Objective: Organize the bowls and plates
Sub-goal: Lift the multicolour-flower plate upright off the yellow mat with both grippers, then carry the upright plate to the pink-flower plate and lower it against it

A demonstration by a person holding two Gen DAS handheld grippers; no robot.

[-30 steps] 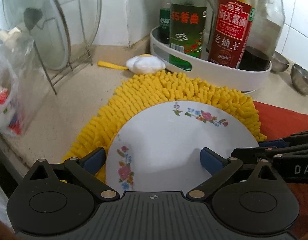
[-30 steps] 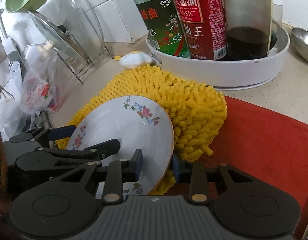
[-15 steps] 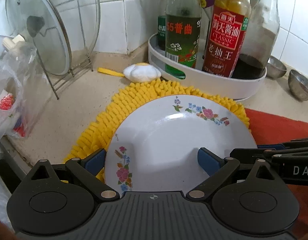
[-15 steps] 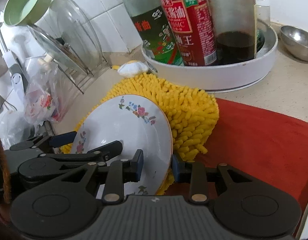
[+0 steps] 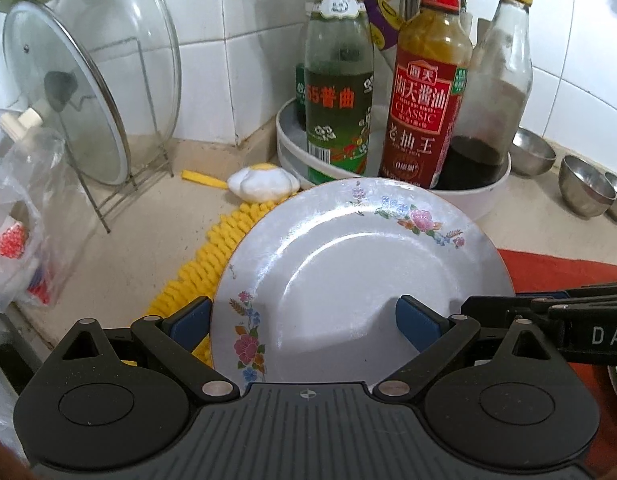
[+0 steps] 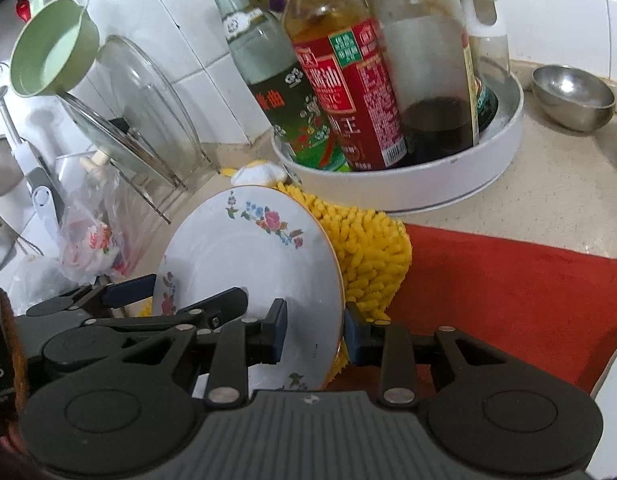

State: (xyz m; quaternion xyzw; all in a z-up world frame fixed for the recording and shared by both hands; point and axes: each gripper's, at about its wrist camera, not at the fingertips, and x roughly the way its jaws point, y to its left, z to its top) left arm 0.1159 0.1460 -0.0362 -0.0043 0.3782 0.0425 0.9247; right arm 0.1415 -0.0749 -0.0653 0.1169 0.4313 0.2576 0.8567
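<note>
Beige stone counter (image 5: 120, 248) in a white-tiled corner, crowded at the back.

Hand pose:
- Right gripper (image 6: 314, 332) angled downward, jaws closed narrowly on the right-hand rim of the floral plate (image 6: 244, 264), one blue pad on the face, the other behind the gilt edge.
- Left gripper (image 5: 302, 317) likewise angled downward, jaws spread wide and not pressing. Left pad outside and behind the plate's left rim, right pad over the plate's face. Seen in the right wrist view as straddling that rim.
- Plate held steeply tilted, face toward the cameras, above the yellow chenille mat (image 6: 368, 248). Lower edge hidden behind the gripper bodies.

Edges and clearance:
- Far rim of the plate close in front of the white round tray (image 6: 448, 184) carrying tall sauce bottles (image 5: 424, 92). Little room there.
- White and yellow soft item (image 5: 264, 184) just beyond the mat, beside the tray.
- Left: glass lid (image 5: 80, 92) upright in a wire rack, plastic bag (image 5: 20, 232) at the counter edge, bare counter between these and the mat.
- Right: red cloth (image 6: 508, 280) lying flat, unobstructed. Steel bowls (image 5: 584, 192) well apart at the far right.
</note>
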